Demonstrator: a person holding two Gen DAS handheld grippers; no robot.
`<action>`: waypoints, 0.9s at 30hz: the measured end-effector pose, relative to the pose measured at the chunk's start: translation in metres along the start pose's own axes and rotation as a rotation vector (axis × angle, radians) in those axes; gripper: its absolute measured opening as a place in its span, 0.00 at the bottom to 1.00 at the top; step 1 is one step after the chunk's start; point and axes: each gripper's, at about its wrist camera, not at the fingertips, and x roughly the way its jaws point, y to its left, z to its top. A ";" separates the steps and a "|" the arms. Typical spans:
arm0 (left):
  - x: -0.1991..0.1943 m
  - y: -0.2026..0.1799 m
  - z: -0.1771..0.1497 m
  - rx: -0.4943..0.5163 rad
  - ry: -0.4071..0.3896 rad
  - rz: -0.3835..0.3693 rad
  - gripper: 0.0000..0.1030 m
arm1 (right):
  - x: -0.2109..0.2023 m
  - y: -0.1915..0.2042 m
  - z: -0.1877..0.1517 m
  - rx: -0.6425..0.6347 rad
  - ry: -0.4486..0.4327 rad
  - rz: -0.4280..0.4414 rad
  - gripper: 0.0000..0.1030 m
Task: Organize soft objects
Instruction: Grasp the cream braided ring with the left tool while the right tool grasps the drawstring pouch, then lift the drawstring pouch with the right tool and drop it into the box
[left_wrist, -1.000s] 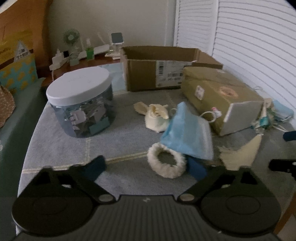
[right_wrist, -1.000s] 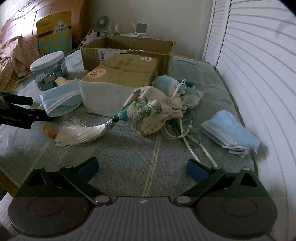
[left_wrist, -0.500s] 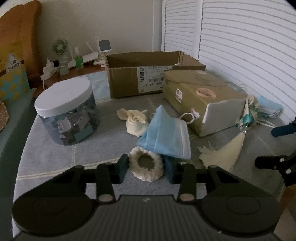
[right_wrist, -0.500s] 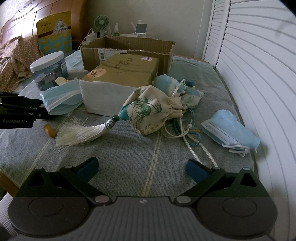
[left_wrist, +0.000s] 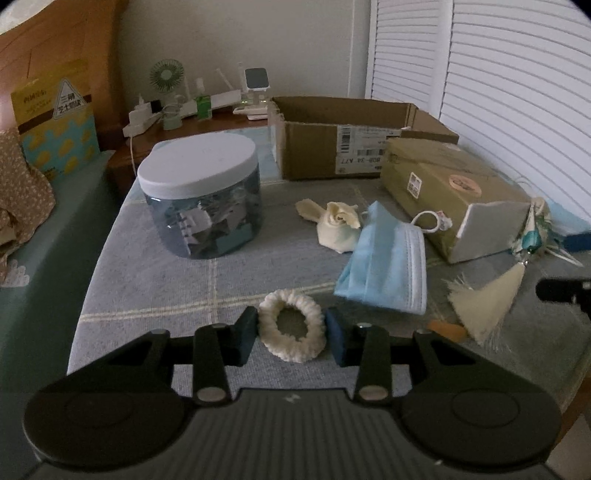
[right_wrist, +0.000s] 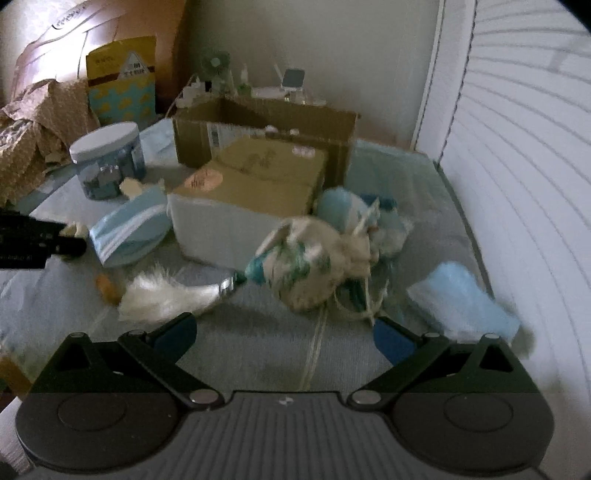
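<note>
Grey mat (left_wrist: 155, 280): left hand-held gripper (left_wrist: 291, 330) clamps scrunchie (left_wrist: 291, 328); right view misses it.

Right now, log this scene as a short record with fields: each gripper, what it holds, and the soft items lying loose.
left gripper: shut on the cream scrunchie
right gripper: open, nothing between the jaws
loose soft items: blue face mask, printed drawstring pouch, white tassel, second blue mask
possible container: open cardboard box
surface: grey cloth
</note>
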 end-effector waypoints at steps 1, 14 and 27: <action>0.000 0.000 0.000 0.001 0.000 0.001 0.38 | 0.000 0.000 0.003 -0.005 -0.009 0.000 1.00; 0.001 0.000 0.002 -0.021 0.010 -0.001 0.38 | 0.031 -0.031 0.027 0.006 -0.032 0.079 1.00; 0.003 0.000 0.005 -0.009 0.024 -0.004 0.38 | 0.039 -0.038 0.026 0.070 -0.019 0.148 0.89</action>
